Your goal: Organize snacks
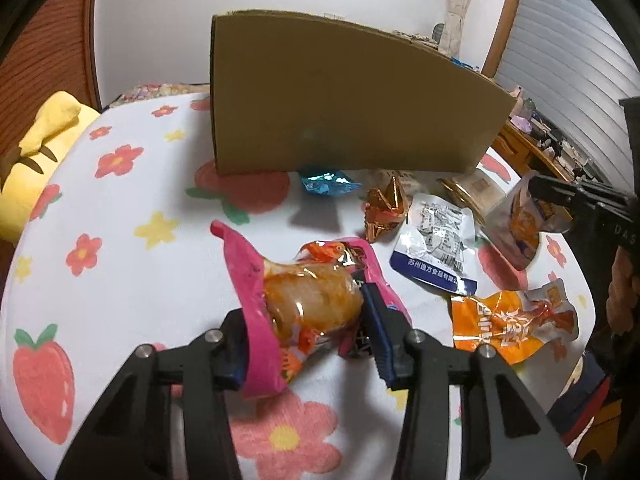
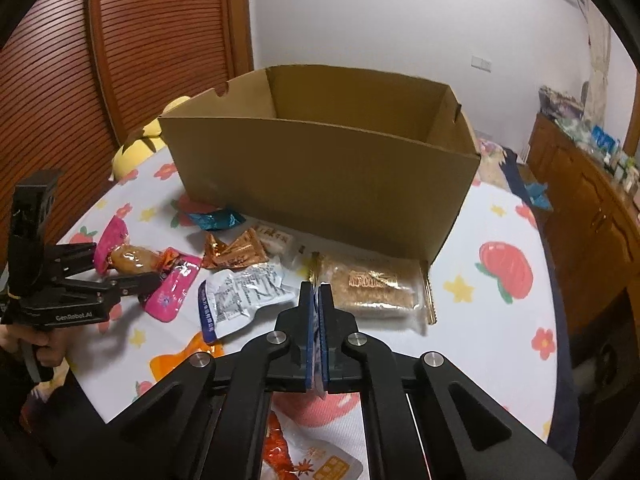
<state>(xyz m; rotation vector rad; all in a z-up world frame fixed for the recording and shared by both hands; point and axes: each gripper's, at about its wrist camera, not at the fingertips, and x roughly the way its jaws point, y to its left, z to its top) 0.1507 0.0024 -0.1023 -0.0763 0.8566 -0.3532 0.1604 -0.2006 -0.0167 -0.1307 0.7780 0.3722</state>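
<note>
my left gripper (image 1: 308,320) clamped round a pink snack pack (image 1: 304,300), cardboard box (image 1: 340,108) just ahead of it, right gripper (image 2: 319,320) pinched on a thin packet edge (image 2: 318,332), probably the orange-and-white pouch (image 1: 520,224), silver packet (image 2: 240,300) left of it

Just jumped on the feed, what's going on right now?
Snacks are being sorted beside a cardboard box. The left gripper is shut on a pink snack packet. The right gripper pinches a clear-wrapped snack pouch by its edge. Other packets, including a silver one, lie on the flowered tablecloth.
</note>
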